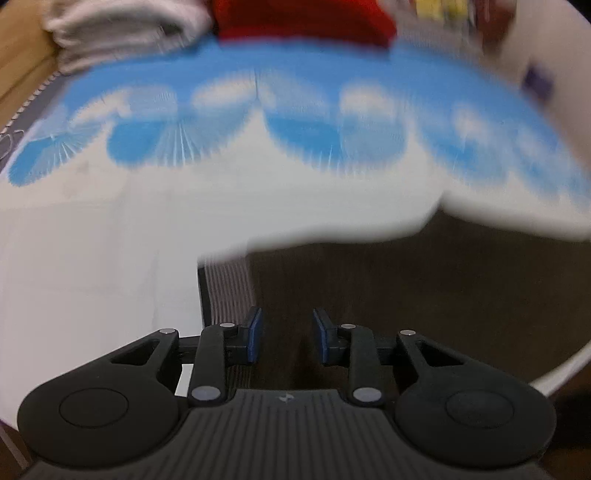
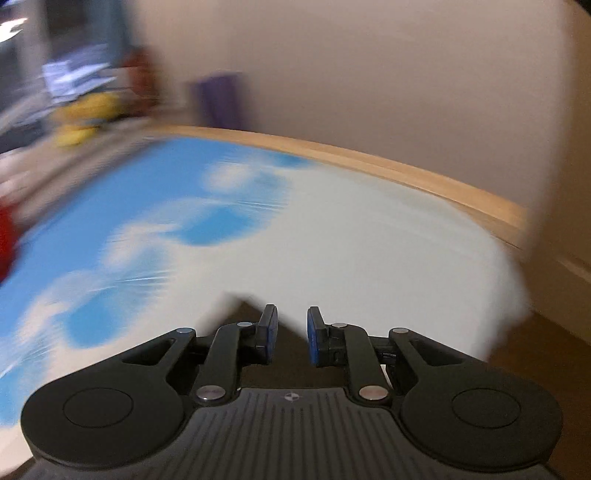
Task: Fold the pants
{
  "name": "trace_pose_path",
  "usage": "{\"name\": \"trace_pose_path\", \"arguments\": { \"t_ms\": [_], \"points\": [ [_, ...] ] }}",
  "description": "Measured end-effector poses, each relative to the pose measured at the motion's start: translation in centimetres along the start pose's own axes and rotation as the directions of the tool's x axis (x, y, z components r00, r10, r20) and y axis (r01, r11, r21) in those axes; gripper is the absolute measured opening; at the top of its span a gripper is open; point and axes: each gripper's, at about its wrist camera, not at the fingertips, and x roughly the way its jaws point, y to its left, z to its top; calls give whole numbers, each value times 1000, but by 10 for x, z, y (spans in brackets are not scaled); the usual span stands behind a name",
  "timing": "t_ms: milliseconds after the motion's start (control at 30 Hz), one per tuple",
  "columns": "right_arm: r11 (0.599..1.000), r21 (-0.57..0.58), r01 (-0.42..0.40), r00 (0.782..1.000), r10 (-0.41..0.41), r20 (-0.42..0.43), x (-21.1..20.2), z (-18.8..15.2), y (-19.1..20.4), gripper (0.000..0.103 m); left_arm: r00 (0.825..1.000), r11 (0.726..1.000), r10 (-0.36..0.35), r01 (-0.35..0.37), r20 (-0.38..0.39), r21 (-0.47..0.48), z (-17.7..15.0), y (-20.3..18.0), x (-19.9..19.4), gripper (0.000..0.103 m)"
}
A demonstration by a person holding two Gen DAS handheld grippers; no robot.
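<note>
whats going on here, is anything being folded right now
Not at this moment. A person holds a gripper in each hand over a bed with a white and blue cloud-print sheet. The left gripper and the right gripper both have their jaws apart with nothing between them. Both views are blurred. Folded pale cloth and something red lie at the far side; whether either is the pants is unclear.

No readable text, label or number shows in either view.
</note>
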Motion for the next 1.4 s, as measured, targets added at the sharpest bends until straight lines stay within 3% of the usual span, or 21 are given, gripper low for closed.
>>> {"name": "trace_pose_path", "arguments": {
  "t_ms": [33, 67, 100, 167, 267, 433, 533, 600, 633, 700, 767, 933, 1000, 1033, 1100, 1167, 1233, 1300, 1400],
  "points": [
    [994, -57, -96, 995, 96, -1, -3, -2, 22, 18, 994, 999, 48, -47, -100, 12, -3, 1, 18, 29],
    [977, -111, -182, 983, 182, -12, -6, -4, 44, 18, 973, 993, 115, -109, -200, 39, -9, 3, 37, 21],
    [950, -164, -266, 964, 264, -32, -9, -8, 66, 18, 967, 987, 149, -134, -206, 83, -11, 1, 42, 22],
    [861, -253, -442, 897, 428, -111, -14, -18, 116, 18, 970, 990, 137, -127, -201, 63, -10, 4, 38, 22],
    [712, -330, -619, 785, 566, -252, -23, -39, 181, 18, 979, 994, 106, -103, -174, 26, -5, 9, 27, 24],
    [496, -380, -781, 625, 626, -467, -36, -84, 285, 18, 995, 997, 60, -63, -75, -45, 10, 12, 11, 27],
    [395, -372, -840, 542, 620, -567, -48, -118, 339, 18, 997, 995, 53, -57, -48, -86, 17, 17, 7, 27],
    [346, -364, -865, 502, 598, -625, -48, -136, 373, 22, 997, 993, 63, -67, -44, -97, 20, 20, 8, 27],
    [323, -349, -880, 475, 582, -660, -45, -147, 390, 29, 997, 993, 65, -69, -43, -101, 22, 20, 8, 27],
    [310, -323, -894, 446, 549, -707, -37, -163, 413, 39, 998, 992, 60, -64, -36, -105, 25, 22, 10, 27],
    [302, -322, -898, 436, 504, -746, -29, -179, 428, 40, 999, 994, 46, -49, -28, -102, 27, 20, 8, 27],
    [301, -351, -887, 453, 414, -789, -3, -209, 446, 40, 1000, 997, 25, -26, -15, -78, 33, 13, 14, 27],
    [290, -354, -889, 449, 396, -801, 3, -215, 447, 42, 1000, 997, 24, -25, -12, -69, 35, 12, 16, 27],
    [278, -345, -896, 434, 398, -808, 5, -216, 447, 38, 1000, 997, 24, -25, -11, -67, 36, 12, 17, 27],
    [229, -328, -917, 396, 408, -823, 6, -219, 456, 12, 1000, 997, 23, -23, -5, -68, 38, 14, 19, 27],
    [179, -346, -921, 389, 464, -796, 5, -213, 467, 10, 1000, 997, 22, -21, 10, -72, 39, 16, 19, 27],
    [181, -347, -920, 389, 524, -758, 2, -198, 469, 9, 1000, 997, 18, -16, 26, -75, 41, 18, 19, 27],
    [196, -373, -907, 418, 525, -742, 4, -199, 470, 10, 1000, 998, 23, -23, 4, -66, 41, 19, 26, 27],
    [230, -419, -878, 477, 484, -734, 12, -214, 470, 11, 985, 992, 124, -128, -122, -25, 33, 21, 52, 32]
  ]
}}
